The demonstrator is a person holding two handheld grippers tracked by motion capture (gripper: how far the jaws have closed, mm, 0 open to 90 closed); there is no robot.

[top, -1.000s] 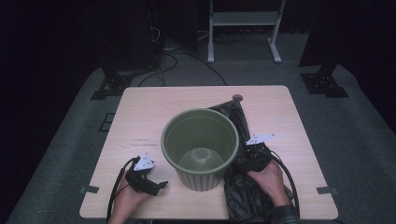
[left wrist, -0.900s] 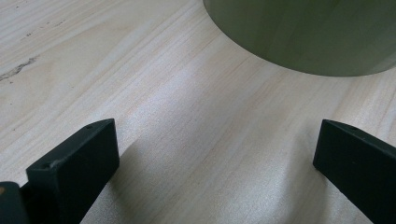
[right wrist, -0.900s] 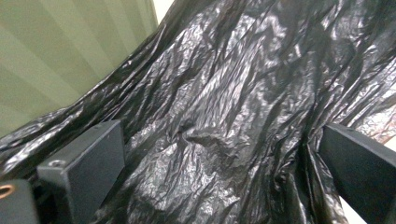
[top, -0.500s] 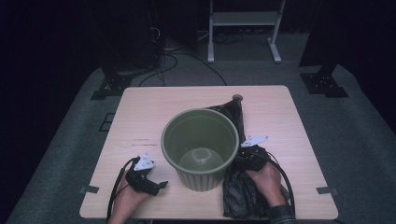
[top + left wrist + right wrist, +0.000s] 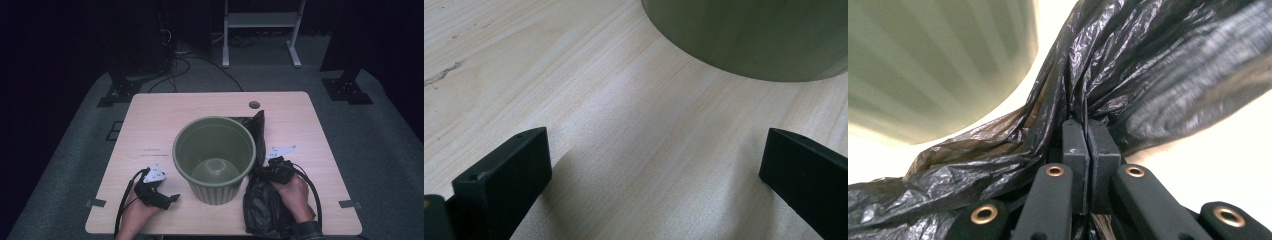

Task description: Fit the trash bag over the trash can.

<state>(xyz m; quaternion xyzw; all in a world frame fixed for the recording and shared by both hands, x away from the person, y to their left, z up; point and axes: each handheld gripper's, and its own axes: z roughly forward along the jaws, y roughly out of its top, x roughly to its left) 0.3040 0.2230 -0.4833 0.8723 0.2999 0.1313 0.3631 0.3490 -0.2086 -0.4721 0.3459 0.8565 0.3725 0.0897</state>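
A ribbed green bin (image 5: 214,155) stands upright in the middle of the wooden table (image 5: 165,120). A crumpled black plastic bag (image 5: 265,207) lies against its right side and runs behind it. My right gripper (image 5: 265,171) sits on the bag next to the bin. Its jaws have just been closing and now pinch a gathered fold of the bag (image 5: 1148,65), as the right gripper view (image 5: 1089,131) shows, with the bin (image 5: 933,60) to its left. My left gripper (image 5: 167,200) rests on the table left of the bin, jaws wide apart (image 5: 654,160) over bare wood, the bin's wall (image 5: 754,35) ahead.
A round cable hole (image 5: 254,105) is in the table's far edge. Behind the table stand a white frame (image 5: 260,20) and dark stand bases (image 5: 347,90), with cables (image 5: 200,65) on the grey floor. Bare wood lies left of and beyond the bin.
The right gripper has shifted slightly on the bag beside the bin and now has the plastic bunched under it. The left hand and the bin have stayed where they were.
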